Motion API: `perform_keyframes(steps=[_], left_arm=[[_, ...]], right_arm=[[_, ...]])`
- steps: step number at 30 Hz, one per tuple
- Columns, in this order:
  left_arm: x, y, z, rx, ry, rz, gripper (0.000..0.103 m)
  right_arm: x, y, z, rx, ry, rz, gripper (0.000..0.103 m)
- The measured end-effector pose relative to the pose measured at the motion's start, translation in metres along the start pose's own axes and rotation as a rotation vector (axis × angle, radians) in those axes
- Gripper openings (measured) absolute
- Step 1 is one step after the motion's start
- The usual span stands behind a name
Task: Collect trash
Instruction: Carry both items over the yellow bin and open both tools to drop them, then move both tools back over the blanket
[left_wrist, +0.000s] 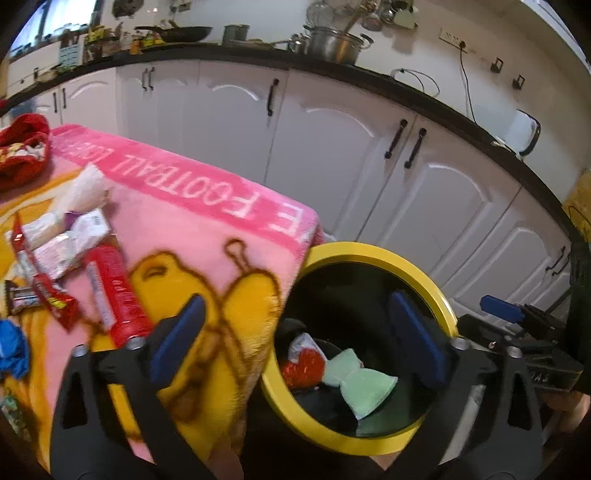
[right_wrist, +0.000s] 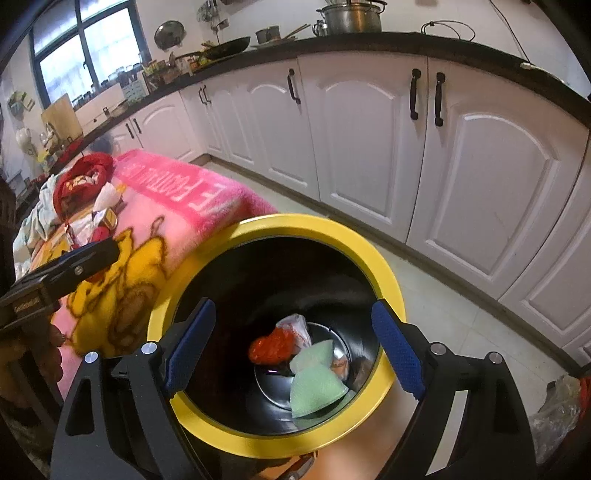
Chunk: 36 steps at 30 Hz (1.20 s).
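Note:
A black bin with a yellow rim (left_wrist: 369, 251) stands against the edge of a pink and yellow blanket (left_wrist: 207, 236). At its bottom lie a pale green wrapper (left_wrist: 365, 387) and a red wrapper (left_wrist: 303, 369). My left gripper (left_wrist: 298, 300) hangs open over the bin's left rim with nothing between its fingers. My right gripper (right_wrist: 293, 306) is open above the bin's mouth (right_wrist: 314, 221), also holding nothing. Below it I see the green wrapper (right_wrist: 314, 387), the red wrapper (right_wrist: 271, 347) and a white one (right_wrist: 297, 326). On the blanket lie a red tube (left_wrist: 118, 295) and white packets (left_wrist: 70, 236).
White cabinets (right_wrist: 480, 184) under a black countertop (left_wrist: 332, 74) curve behind the bin. A red cloth (left_wrist: 22, 147) and a blue item (left_wrist: 13, 350) lie on the blanket's left side. A clear plastic bag (right_wrist: 557, 413) sits on the tiled floor at right.

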<state>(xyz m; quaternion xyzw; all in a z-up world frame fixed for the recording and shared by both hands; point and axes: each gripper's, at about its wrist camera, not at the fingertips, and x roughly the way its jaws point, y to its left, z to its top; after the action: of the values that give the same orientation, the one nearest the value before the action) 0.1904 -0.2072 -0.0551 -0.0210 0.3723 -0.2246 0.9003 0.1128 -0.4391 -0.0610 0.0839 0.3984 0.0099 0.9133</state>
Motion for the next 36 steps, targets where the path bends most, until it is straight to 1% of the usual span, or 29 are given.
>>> perform_keyframes(steps=[6, 14, 25, 36], left_arm=[[-0.022, 0.016, -0.001, -0.023, -0.043, 0.049, 0.092], [-0.061, 0.037, 0.000, -0.044, -0.121, 0.104, 0.092], [-0.106, 0.058, 0.002, -0.088, -0.208, 0.135, 0.092], [-0.134, 0.080, -0.001, -0.137, -0.263, 0.157, 0.092]], right_arm=[[-0.016, 0.009, 0.007, -0.012, -0.068, 0.013, 0.085], [-0.040, 0.038, 0.016, -0.072, -0.145, 0.057, 0.086], [-0.059, 0.077, 0.023, -0.142, -0.190, 0.100, 0.086], [-0.070, 0.114, 0.026, -0.217, -0.214, 0.138, 0.086]])
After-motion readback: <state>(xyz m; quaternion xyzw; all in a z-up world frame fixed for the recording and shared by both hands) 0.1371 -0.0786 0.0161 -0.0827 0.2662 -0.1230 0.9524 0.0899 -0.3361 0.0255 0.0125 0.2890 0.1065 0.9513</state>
